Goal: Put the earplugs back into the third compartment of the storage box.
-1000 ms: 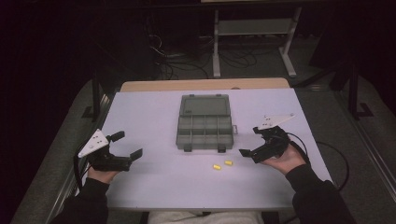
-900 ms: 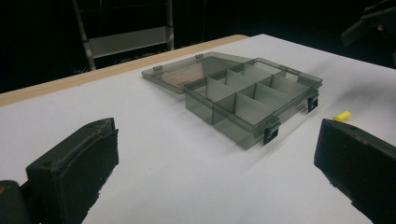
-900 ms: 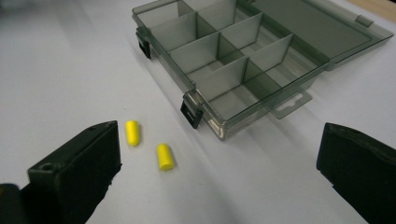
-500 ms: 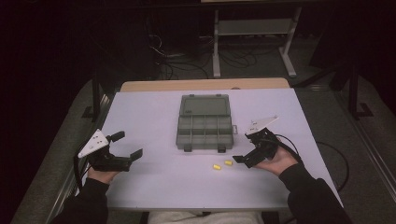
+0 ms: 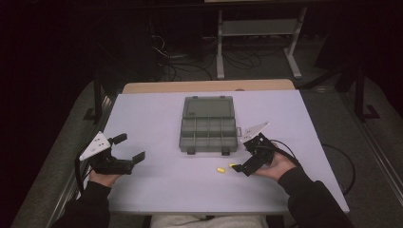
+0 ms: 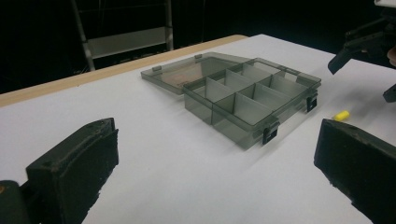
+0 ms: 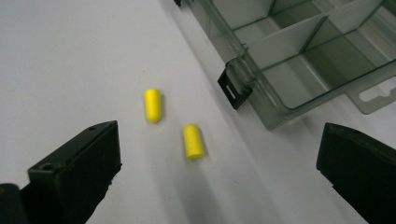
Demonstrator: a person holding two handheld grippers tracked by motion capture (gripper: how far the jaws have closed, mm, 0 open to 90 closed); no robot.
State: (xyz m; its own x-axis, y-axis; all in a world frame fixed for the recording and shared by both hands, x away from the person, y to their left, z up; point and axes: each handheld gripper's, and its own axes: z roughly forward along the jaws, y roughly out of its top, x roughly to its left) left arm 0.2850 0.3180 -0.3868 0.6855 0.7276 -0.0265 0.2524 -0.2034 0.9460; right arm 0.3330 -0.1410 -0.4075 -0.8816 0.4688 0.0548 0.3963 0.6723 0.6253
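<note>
A smoky clear compartment box (image 5: 208, 133) lies open mid-table, its lid (image 5: 208, 107) folded flat behind it and its cells empty. Two yellow foam plugs (image 5: 220, 169) (image 5: 233, 166) lie on the white table just in front of the box's right latch. My right gripper (image 5: 244, 156) is open and hovers right beside them; in the right gripper view (image 7: 222, 135) both plugs (image 7: 153, 105) (image 7: 193, 141) lie between its spread jaws, nearer the left one. Far off at the table's left, my left gripper (image 5: 129, 147) is open and holds nothing; its own view (image 6: 217, 140) faces the box (image 6: 243, 93).
The white table (image 5: 157, 190) has a wooden strip along its far edge (image 5: 209, 86). Beyond it a dark floor holds cables and a metal stand (image 5: 256, 28). The box's black latch (image 7: 233, 86) sticks out toward the plugs.
My right gripper has moved left and toward the table's near edge, closing in on the two yellow plugs. The left gripper has stayed in place.
</note>
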